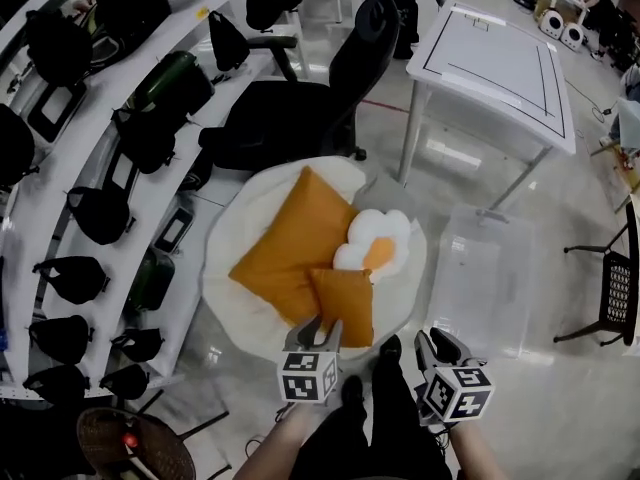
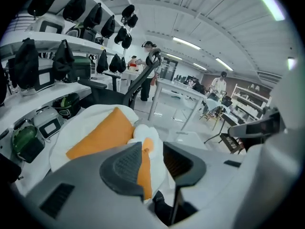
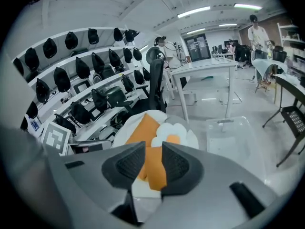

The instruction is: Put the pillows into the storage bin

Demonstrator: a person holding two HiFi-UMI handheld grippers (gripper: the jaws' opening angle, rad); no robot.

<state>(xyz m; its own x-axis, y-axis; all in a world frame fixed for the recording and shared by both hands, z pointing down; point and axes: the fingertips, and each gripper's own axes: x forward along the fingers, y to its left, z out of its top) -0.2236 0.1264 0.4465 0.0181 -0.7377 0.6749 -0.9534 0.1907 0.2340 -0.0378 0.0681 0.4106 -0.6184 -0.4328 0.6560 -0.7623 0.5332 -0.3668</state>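
Observation:
Three pillows lie on a round white floor cushion: a large orange pillow, a small orange pillow and a white flower-shaped pillow with an orange centre. The clear storage bin stands on the floor to their right, with nothing in it. My left gripper hangs open at the small pillow's near edge, nothing between its jaws. My right gripper is open too, nearer the bin's front corner. The small orange pillow shows through the left gripper's gap and also through the right gripper's gap.
Curved white shelves with black bags and headsets run along the left. A black office chair stands behind the cushion, a white table behind the bin, a black mesh chair at far right. The person's legs are below.

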